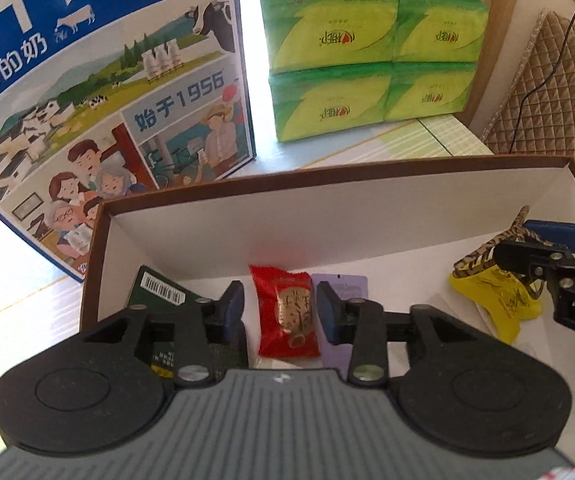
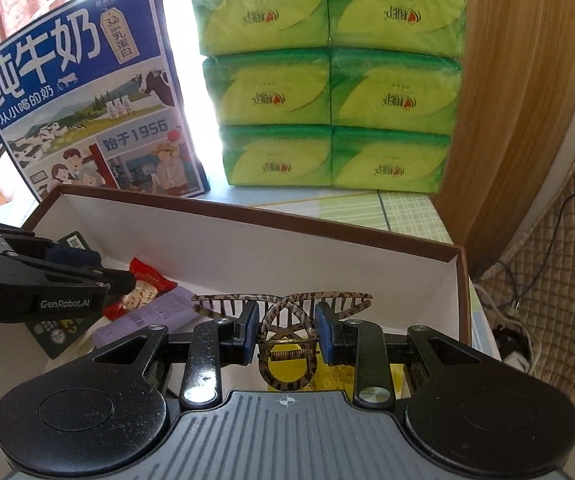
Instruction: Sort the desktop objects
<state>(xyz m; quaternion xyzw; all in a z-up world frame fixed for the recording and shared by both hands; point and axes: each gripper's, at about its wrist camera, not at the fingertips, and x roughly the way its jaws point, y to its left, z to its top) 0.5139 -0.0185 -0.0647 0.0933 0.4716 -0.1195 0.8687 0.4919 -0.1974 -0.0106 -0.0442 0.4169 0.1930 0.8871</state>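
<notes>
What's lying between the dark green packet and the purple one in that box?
A red snack packet lies between the dark green packet and the purple packet, seen in the left wrist view, framed by the open left gripper.

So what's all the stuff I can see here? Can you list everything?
White cardboard box with brown rim: one, on the table, holds the small items.
Red snack packet: one, on the box floor, between the left fingers.
Purple sachet: one, beside the red packet.
Dark green card with barcode: one, at the box's left side.
Yellow packet: one, at the box's right side.
Tortoiseshell plastic hair claw: one, brown-striped, held over the yellow packet.
Blue milk carton box: one, standing behind the box.
Green tissue packs: six showing, stacked behind the box.
Left gripper: black, blue fingers, open.
Right gripper: black, blue fingers, shut on the claw.
</notes>
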